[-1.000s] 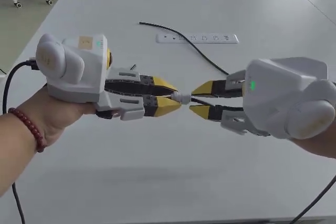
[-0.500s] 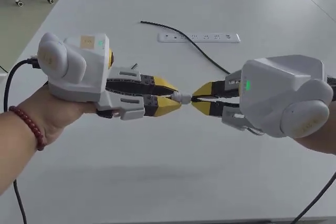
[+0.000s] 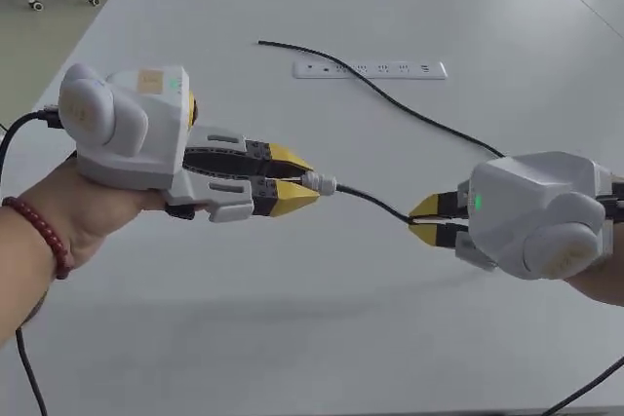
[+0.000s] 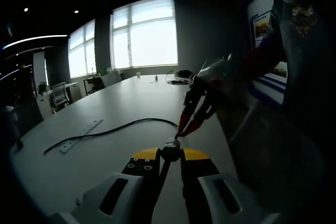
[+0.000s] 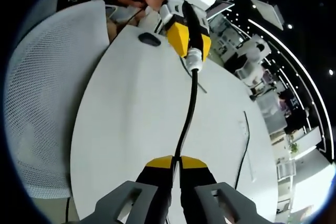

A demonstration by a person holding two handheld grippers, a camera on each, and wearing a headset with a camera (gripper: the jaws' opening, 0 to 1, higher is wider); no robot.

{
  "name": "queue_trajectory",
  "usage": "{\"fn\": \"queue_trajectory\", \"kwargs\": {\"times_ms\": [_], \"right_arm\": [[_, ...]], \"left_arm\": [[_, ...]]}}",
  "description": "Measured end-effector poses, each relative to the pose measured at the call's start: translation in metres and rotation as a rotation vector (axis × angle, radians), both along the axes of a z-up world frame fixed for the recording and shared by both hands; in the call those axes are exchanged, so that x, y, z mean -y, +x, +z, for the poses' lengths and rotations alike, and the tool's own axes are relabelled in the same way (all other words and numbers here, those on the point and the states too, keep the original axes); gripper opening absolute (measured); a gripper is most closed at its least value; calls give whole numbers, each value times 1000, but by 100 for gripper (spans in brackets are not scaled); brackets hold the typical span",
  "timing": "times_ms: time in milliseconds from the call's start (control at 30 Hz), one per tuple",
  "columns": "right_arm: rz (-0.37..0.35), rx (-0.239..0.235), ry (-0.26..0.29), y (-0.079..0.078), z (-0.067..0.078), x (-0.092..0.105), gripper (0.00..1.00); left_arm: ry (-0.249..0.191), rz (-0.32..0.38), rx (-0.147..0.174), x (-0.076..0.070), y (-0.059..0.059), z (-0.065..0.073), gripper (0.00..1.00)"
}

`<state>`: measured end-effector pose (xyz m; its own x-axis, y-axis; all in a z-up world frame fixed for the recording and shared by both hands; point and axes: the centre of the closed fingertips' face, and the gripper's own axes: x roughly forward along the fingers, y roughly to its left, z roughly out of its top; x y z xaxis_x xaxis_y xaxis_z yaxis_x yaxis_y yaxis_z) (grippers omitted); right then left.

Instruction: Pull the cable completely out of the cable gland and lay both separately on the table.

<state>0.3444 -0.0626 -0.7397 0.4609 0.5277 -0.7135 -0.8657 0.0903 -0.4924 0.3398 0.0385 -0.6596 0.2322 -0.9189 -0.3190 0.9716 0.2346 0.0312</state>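
The cable gland (image 3: pixel 320 183), small and white, is pinched between the closed yellow jaw tips of the left gripper (image 3: pixel 304 186), above the white table (image 3: pixel 292 319); the black cable (image 3: pixel 375 204) runs out of it rightward, nearly straight, to the right gripper (image 3: pixel 421 220), whose jaws are clamped on it; past those jaws the cable trails back across the table, beside a white power strip (image 3: pixel 369 70).
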Motion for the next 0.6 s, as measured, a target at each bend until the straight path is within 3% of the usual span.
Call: {"fn": "queue_trajectory", "kwargs": {"times_ms": [133, 167, 233, 267, 300, 400, 467, 600], "right_arm": [[-27, -15, -25, 2, -12, 14, 0], [-46, -41, -30, 1, -16, 19, 0], [-49, -34, -44, 2, -21, 24, 0], [-69, -70, -45, 0, -27, 27, 0], [-67, -57, -50, 2, -28, 29, 0], [-83, -70, -76, 2, -38, 38, 0], [-104, -106, -82, -1, -44, 42, 0], [-114, -114, -90, 0, -51, 48, 0]], "left_arm": [[-4, 8, 2, -3, 2, 2, 16], [-5, 9, 3, -3, 2, 3, 16], [-5, 10, 6, -4, 3, 4, 16], [-9, 10, 5, -4, 3, 5, 16], [-8, 10, 5, -4, 3, 5, 16], [-8, 10, 9, -4, 2, 7, 16], [-9, 12, 9, -4, 2, 8, 16], [-8, 9, 9, -3, 1, 8, 16]]}}
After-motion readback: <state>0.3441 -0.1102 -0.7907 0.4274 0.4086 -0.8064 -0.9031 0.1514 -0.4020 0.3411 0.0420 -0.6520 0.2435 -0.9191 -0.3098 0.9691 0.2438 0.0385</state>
